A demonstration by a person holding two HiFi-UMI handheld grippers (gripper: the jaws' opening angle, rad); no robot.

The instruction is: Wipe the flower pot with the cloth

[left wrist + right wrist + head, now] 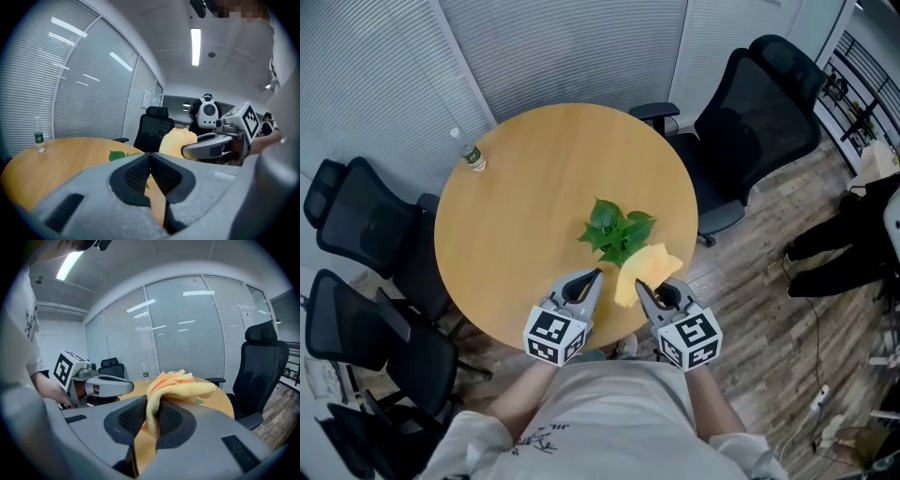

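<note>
A small green-leaved plant (617,232) stands near the front edge of the round wooden table (525,206); its pot is hidden under the leaves. My right gripper (643,288) is shut on a yellow-orange cloth (643,266), which drapes up from between the pads (180,386) just right of the plant. My left gripper (596,276) is shut with nothing between its pads, and hovers at the table edge just in front of the plant. In the left gripper view the leaves (118,155) and the cloth (177,142) show beyond the closed jaws.
A clear water bottle (471,153) stands at the table's far left edge. Black office chairs (750,122) ring the table, two of them at the left (366,234). A person in dark clothes (853,239) sits at the right on the wood floor side.
</note>
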